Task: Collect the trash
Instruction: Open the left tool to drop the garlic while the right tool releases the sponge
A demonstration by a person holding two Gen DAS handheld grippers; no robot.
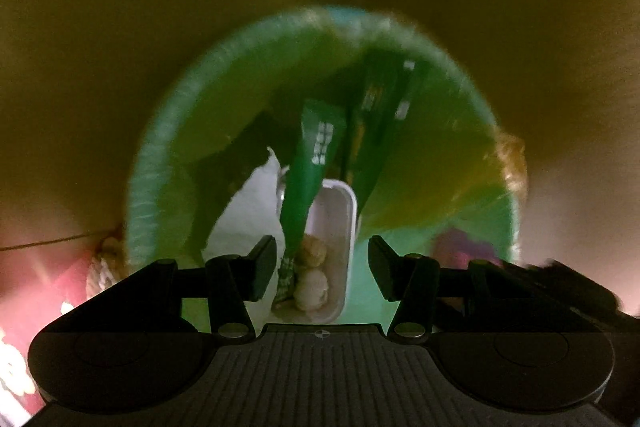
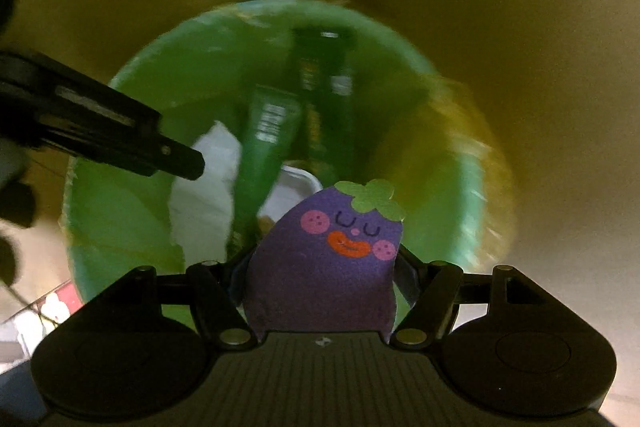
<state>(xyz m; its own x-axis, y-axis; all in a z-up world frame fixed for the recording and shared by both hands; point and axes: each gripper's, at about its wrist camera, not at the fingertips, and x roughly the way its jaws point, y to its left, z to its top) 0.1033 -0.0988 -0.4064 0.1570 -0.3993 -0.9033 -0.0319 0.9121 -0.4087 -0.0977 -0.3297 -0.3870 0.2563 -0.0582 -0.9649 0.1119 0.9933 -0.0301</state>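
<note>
Holding the purple eggplant-shaped sponge with a smiling cartoon face (image 2: 326, 263), your right gripper (image 2: 324, 279) is clamped on its lower part, and the face end points forward, straight toward the mouth of the round bin lined with a green plastic bag (image 2: 476, 211). So the sponge's long axis already runs along the fingers, and the bin opening lies directly ahead and below; I judge that a plain release would let it fall inside.

Your left gripper (image 1: 322, 267) hangs over the same bin with its jaws spread wide and nothing between them (the right is clearly the working hand).

The left view shows what the sponge hides from the right: a white plastic tray (image 1: 340, 203) with two round pale lumps in it, under a green wrapper (image 1: 308, 171) and beside crumpled white paper (image 1: 252, 203). The right view alone shows the sponge's face.
</note>
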